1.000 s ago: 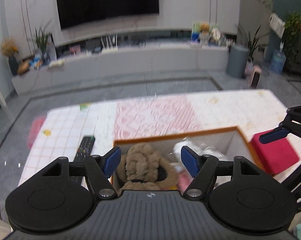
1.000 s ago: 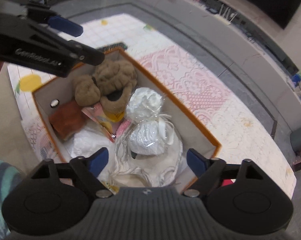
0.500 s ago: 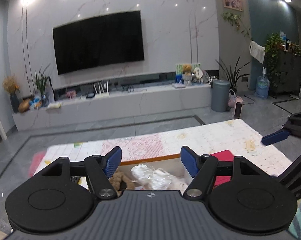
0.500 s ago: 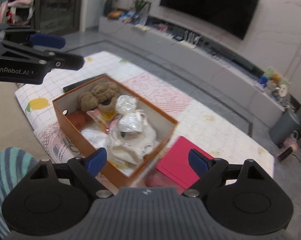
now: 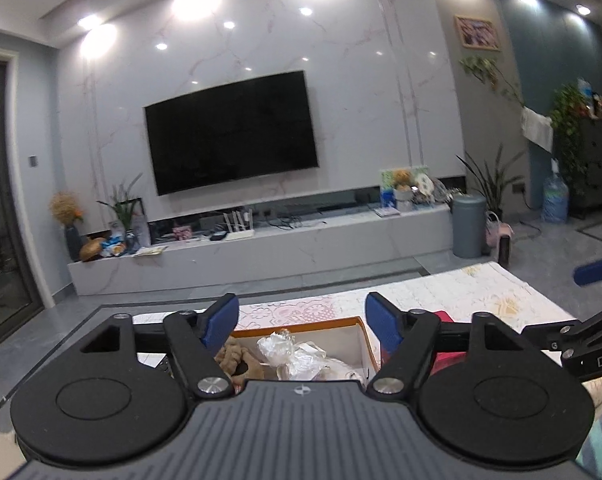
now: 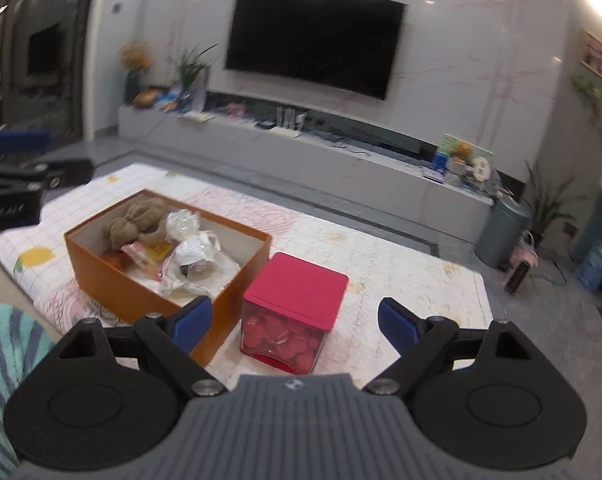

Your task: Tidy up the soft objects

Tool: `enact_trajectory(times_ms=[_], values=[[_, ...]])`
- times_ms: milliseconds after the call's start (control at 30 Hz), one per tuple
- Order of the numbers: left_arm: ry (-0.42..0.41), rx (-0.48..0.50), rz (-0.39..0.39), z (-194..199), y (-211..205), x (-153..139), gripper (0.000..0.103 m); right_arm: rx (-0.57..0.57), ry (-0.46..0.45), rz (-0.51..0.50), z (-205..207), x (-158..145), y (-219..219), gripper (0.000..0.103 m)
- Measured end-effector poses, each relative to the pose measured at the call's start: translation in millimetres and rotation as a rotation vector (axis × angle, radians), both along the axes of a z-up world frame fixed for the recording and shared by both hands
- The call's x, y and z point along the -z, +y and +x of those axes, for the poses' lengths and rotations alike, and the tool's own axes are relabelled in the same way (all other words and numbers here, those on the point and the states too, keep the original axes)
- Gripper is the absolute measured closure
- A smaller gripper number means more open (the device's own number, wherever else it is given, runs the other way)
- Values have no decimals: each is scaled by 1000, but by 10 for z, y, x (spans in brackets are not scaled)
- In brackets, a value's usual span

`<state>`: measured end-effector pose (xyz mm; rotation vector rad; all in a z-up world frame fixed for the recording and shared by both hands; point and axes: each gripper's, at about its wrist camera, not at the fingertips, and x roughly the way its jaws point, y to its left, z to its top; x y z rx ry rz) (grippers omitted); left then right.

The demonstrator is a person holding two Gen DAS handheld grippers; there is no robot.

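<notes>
A: Soft objects — a tan knitted plush [image 6: 135, 220], clear crinkled plastic bags of white stuffing [image 6: 195, 254] and pale cloth — lay inside the open rectangular orange cardboard box [image 6: 141, 292] on the patterned quilted tabletop [image 6: 401, 280]. Which tool stood nearer?

B: Neither was close. The left tool [image 5: 301, 326] and the right tool [image 6: 295, 322] both hung above and behind the box, spread wide, nothing between the pads. The left tool's jaws had just been opening further, still empty.

A: And the bearing?

B: From the right tool the box lay ahead and to the left, its long axis running diagonally away; a red-lidded clear cube of pink pieces [image 6: 295, 312] sat just beside the box's near right corner. From the left tool the box lay directly ahead and below, so the left hand seemed better lined up.
</notes>
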<state>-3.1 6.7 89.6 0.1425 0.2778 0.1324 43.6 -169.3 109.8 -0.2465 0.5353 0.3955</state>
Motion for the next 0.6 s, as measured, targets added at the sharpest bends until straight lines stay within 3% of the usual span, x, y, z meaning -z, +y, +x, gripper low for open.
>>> enact_trajectory(times_ms=[133, 300, 467, 600], values=[[-10, -23, 9, -103, -21, 143, 13, 87, 11, 89, -113, 115, -181, 14], [71, -53, -37, -125, 12, 366, 9, 171, 18, 119, -205, 281, -281, 13], [146, -117, -62, -167, 75, 622, 9, 194, 65, 156, -256, 462, -283, 13], [206, -110, -94, -204, 124, 793, 9, 185, 90, 140, -268, 622, -152, 13]])
